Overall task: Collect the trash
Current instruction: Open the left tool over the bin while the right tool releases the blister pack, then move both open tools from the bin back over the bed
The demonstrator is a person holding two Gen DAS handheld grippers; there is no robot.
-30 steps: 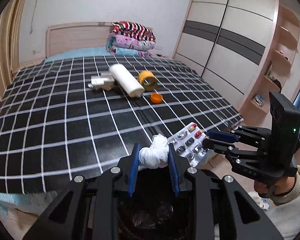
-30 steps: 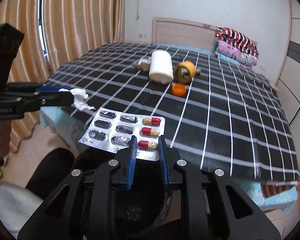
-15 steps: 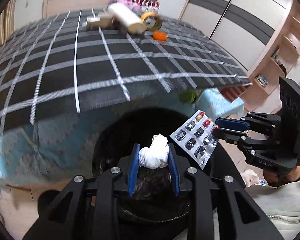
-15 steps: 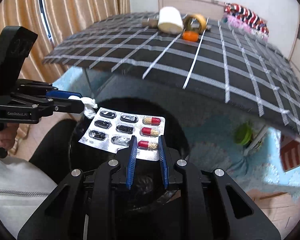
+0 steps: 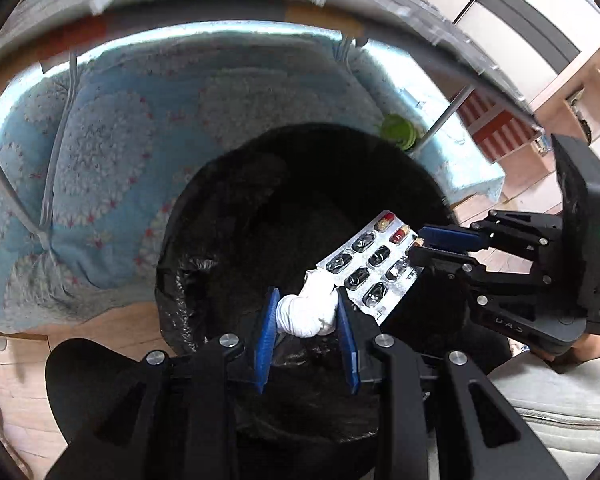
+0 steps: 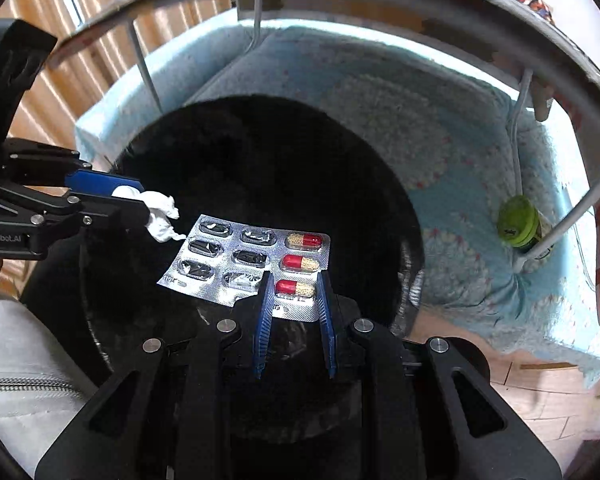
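Wood floor (image 5: 16, 384), pale blue floral bedspread (image 5: 132, 128) hanging off bed, tan curtains (image 6: 96, 60), wardrobe (image 5: 512, 12) w/ dark stripe.

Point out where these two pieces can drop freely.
Free: the far half of the black-lined bin, its dark opening beyond the blister pack. Crowded: the near side, where the tissue wad touches the pack between both grippers.

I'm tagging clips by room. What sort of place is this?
Most likely a bedroom at home: a light blue bedspread hangs over a bed edge, curtains cover a window, a wardrobe stands nearby, and a black-lined bin sits on the floor.
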